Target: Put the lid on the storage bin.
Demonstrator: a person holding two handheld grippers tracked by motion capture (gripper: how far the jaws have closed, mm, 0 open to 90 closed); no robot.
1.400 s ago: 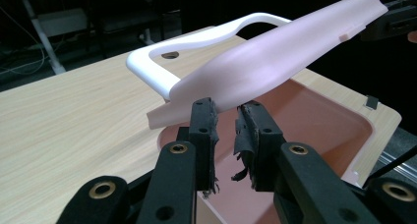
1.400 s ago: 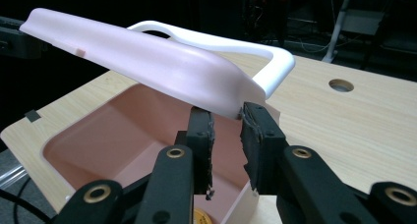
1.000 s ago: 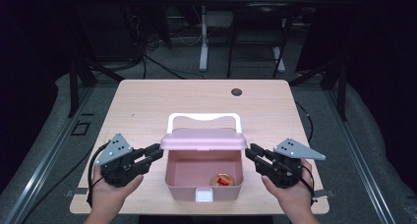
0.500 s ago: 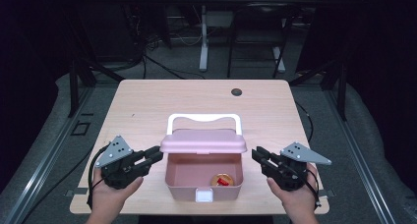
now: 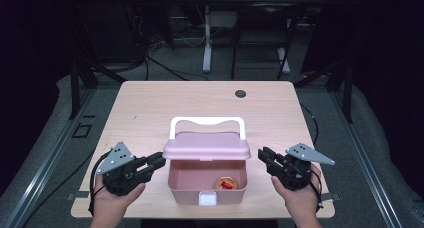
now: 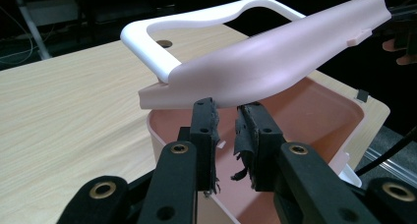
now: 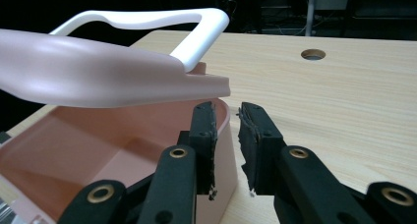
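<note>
At the tabletop's [image 5: 150, 108] near edge, the open pink box [image 5: 207, 180] sits between both grippers [image 5: 157, 163] [image 5: 264, 155], jaws slightly spread, holding nothing.

The light wooden table [image 5: 150, 118] in front of me has 1 round dark cable hole [image 5: 241, 93] near its far edge, right of the middle, well apart from everything else on it. Beyond the table a white leg [image 5: 206, 43] of another desk stands on the grey floor [image 5: 60, 118], with black cables [image 5: 165, 70] trailing across the floor just to its left. 2 metal rails, 1 at the left [image 5: 45, 158] and 1 at the right [image 5: 370, 163], run along the floor beside the table.
</note>
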